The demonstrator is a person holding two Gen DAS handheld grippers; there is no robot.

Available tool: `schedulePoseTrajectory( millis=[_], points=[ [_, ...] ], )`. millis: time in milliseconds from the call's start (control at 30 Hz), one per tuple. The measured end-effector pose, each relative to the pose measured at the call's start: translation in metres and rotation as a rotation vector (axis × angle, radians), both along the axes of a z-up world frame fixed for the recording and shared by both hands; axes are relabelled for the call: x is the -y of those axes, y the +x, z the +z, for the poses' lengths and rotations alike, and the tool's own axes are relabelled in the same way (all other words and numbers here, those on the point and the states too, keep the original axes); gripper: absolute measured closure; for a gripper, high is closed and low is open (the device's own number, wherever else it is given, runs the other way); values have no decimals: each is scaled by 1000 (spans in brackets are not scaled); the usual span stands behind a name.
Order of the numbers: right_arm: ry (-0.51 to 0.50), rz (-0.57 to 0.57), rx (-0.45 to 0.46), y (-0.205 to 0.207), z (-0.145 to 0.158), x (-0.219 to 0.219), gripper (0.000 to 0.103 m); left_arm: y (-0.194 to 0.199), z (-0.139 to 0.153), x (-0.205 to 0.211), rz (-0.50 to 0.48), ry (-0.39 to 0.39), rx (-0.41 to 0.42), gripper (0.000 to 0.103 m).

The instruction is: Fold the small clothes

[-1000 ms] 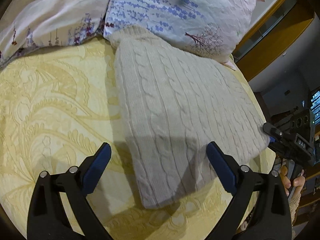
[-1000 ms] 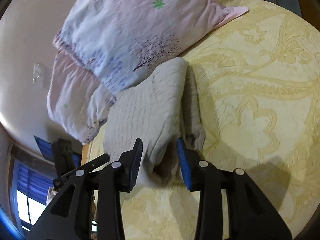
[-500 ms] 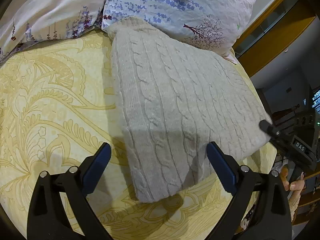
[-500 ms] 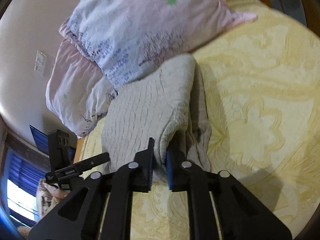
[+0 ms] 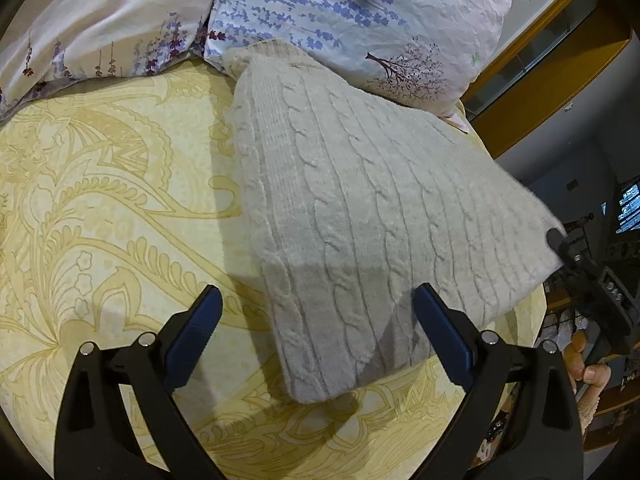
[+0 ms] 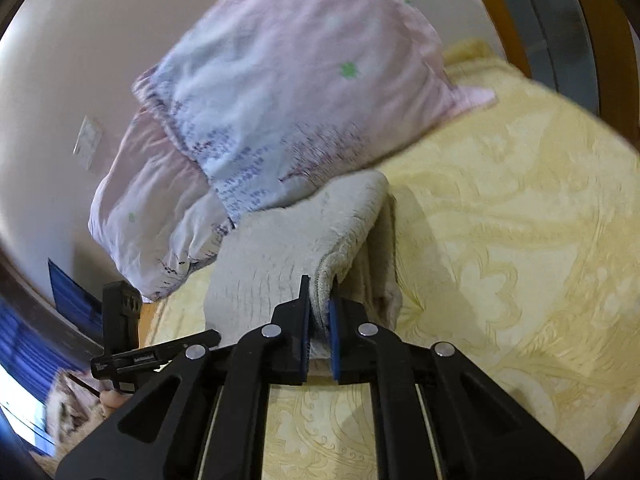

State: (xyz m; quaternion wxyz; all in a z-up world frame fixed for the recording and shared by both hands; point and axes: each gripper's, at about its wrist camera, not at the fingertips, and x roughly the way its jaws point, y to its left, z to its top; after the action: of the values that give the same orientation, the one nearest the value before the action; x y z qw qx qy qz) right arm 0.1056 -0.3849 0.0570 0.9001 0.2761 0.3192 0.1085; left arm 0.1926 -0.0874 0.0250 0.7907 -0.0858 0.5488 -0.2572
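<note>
A cream cable-knit sweater [image 5: 360, 216] lies folded on a yellow patterned bedspread [image 5: 100, 208], its far end against the pillows. My left gripper [image 5: 316, 320] is open, its blue pads either side of the sweater's near corner, not touching it. My right gripper [image 6: 320, 304] is shut on the sweater's [image 6: 288, 256] right edge and lifts the top layer off the layer beneath. The right gripper also shows in the left wrist view [image 5: 592, 280], at the sweater's right corner. The left gripper also shows in the right wrist view [image 6: 160, 354], at lower left.
Two floral pillows [image 5: 352, 8] lean at the head of the bed, also in the right wrist view [image 6: 280, 92]. A wooden bed frame [image 5: 532, 92] runs along the right. The bedspread [image 6: 500, 240] stretches wide to the right of the sweater.
My right gripper closed on the sweater's edge and raised it, tilting the top layer. The left gripper stayed open and drew slightly nearer the sweater.
</note>
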Motion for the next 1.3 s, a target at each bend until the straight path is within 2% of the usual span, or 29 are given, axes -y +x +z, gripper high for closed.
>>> schedulePoseTrajectory(
  millis=[100, 200, 300, 400, 433, 467, 500, 533, 567, 633, 767, 867, 967, 1033, 1133, 1200, 1233, 1267, 1300],
  points=[
    [-65, -19, -85, 10, -14, 0, 95, 0, -1, 2, 0, -9, -11, 7],
    [-28, -27, -213, 17, -49, 7, 95, 1, -2, 4, -9, -8, -8, 7],
    [26, -17, -238, 17, -61, 12, 95, 2, -2, 2, -11, -3, -12, 7],
    [42, 7, -229, 18, -52, 15, 93, 9, 1, -5, 9, -27, -21, 7],
    [59, 11, -220, 19, -48, 17, 86, 15, 3, -9, 24, -42, -24, 7],
    [77, 5, -216, 22, -44, 22, 72, 19, 4, -13, 34, -54, -30, 7],
    [88, -1, -212, 25, -40, 24, 63, 25, 5, -16, 43, -68, -39, 7],
    [123, -6, -197, 30, -34, 31, 46, 31, 6, -19, 52, -80, -49, 7],
    [141, -2, -188, 35, -32, 35, 38, 40, 7, -21, 64, -96, -60, 7],
    [186, -1, -189, 52, -28, 44, 37, 56, 7, -23, 73, -114, -74, 7],
    [239, 17, -233, 98, -30, 54, 37, 89, -2, -22, 120, -158, -138, 7],
    [270, 23, -288, 129, -46, 57, 37, 109, -9, -14, 136, -189, -181, 7],
    [281, 33, -345, 152, -63, 54, 37, 124, -14, -5, 140, -187, -176, 8],
    [305, 56, -355, 163, -72, 51, 39, 131, -15, -1, 137, -194, -168, 15],
    [305, 73, -353, 172, -75, 44, 56, 144, -17, 3, 131, -223, -176, 27],
    [281, 74, -343, 174, -73, 40, 64, 150, -19, 3, 143, -245, -178, 40],
    [269, 78, -320, 173, -71, 38, 79, 152, -20, 2, 151, -254, -177, 45],
    [272, 86, -298, 171, -68, 38, 92, 154, -20, 1, 157, -266, -176, 55],
    [259, 87, -262, 167, -62, 37, 92, 155, -19, -1, 157, -275, -172, 66]
  ],
)
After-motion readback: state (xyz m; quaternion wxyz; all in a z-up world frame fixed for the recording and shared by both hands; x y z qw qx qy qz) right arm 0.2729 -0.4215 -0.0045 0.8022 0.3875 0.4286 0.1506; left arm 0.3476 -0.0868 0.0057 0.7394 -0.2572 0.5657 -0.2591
